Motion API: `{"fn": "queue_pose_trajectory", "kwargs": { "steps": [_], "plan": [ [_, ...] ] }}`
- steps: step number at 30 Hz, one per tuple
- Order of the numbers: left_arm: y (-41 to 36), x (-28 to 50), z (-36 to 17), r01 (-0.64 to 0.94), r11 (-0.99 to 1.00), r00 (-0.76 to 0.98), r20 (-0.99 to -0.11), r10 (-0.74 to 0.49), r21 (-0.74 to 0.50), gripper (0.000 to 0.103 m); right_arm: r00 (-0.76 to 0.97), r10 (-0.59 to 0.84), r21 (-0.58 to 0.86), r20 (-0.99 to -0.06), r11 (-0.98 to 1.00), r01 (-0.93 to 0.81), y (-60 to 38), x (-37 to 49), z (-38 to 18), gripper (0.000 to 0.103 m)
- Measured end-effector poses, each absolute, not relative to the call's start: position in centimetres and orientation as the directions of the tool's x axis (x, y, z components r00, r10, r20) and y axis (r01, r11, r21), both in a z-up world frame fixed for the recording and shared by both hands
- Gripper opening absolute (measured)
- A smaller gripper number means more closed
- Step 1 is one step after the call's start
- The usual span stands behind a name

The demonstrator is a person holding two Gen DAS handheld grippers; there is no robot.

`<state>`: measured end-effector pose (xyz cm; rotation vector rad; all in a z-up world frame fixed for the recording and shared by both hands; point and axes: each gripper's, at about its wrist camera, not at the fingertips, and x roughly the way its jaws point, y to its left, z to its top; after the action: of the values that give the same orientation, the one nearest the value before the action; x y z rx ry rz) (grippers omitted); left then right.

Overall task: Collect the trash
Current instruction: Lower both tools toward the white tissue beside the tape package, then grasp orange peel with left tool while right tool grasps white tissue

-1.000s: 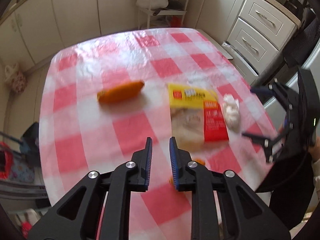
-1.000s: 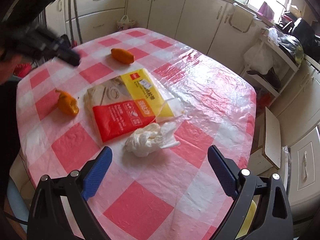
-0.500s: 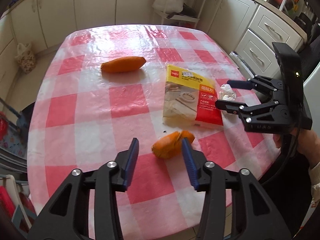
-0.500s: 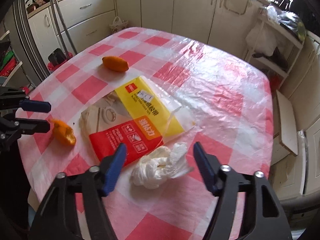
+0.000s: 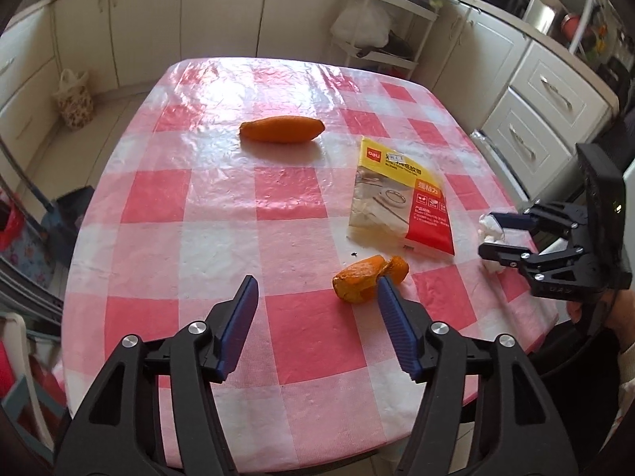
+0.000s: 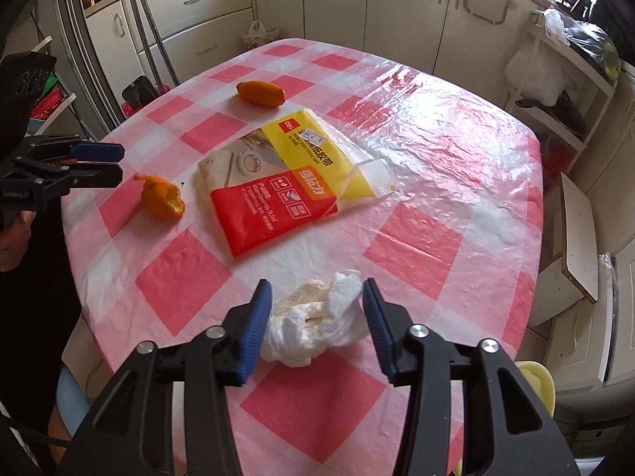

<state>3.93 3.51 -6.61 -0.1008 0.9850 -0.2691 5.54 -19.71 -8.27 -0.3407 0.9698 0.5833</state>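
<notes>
On the pink checked table [image 5: 222, 198] lie a torn orange peel [image 5: 369, 277], a yellow-and-red package [image 5: 401, 198], a crumpled white tissue [image 6: 317, 317] and a whole orange fruit [image 5: 281, 130]. My left gripper [image 5: 315, 289] hangs low over the cloth, its jaws opening with nothing between them. The peel lies just past its right fingertip. My right gripper [image 6: 315, 297] straddles the tissue, jaws closing, pads at its sides without squeezing it. The right gripper [image 5: 494, 234] also shows from the left wrist, near the table's right edge. The peel [image 6: 162, 198] sits just in front of the left gripper [image 6: 107, 164].
Cream cabinets ring the room. A white rack [image 5: 381, 27] with bags stands beyond the table's far side. A patterned bag [image 5: 73, 99] sits on the floor at left. A hand [image 5: 595, 309] holds the right tool. A yellow stool [image 6: 535, 380] is by the near right edge.
My left jaws went from almost shut to wide apart, and the peel slid from between the tips to the right fingertip. My right jaws narrowed and now enclose the tissue.
</notes>
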Motion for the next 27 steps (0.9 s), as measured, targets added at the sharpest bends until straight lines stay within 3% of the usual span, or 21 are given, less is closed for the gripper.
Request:
{"fn": "queue_pose_trajectory", "kwargs": {
  "steps": [11, 18, 23, 27],
  "plan": [
    [-1.8, 4.7, -7.3, 0.331, 0.944, 0.523, -0.835, -0.174, 0.011, 0.066, 0.443, 0.282, -0.047, -0.851, 0.799, -0.599, -19.9, 4.8, -8.3, 0.053],
    [-2.9, 3.7, -7.9, 0.311, 0.95, 0.489, -0.856, -0.169, -0.01, 0.066, 0.452, 0.317, -0.035, -0.834, 0.787, -0.615, -20.0, 4.1, -7.8, 0.053],
    [-2.5, 3.1, -7.6, 0.28, 0.96, 0.512, -0.846, -0.152, -0.003, 0.066, 0.469, 0.302, -0.046, -0.83, 0.801, -0.597, -20.1, 4.1, -7.7, 0.062],
    [-2.1, 2.8, -6.9, 0.259, 0.966, 0.543, -0.829, -0.137, 0.011, 0.073, 0.471, 0.302, -0.038, -0.829, 0.809, -0.586, -20.3, 4.2, -7.7, 0.063]
  ]
}}
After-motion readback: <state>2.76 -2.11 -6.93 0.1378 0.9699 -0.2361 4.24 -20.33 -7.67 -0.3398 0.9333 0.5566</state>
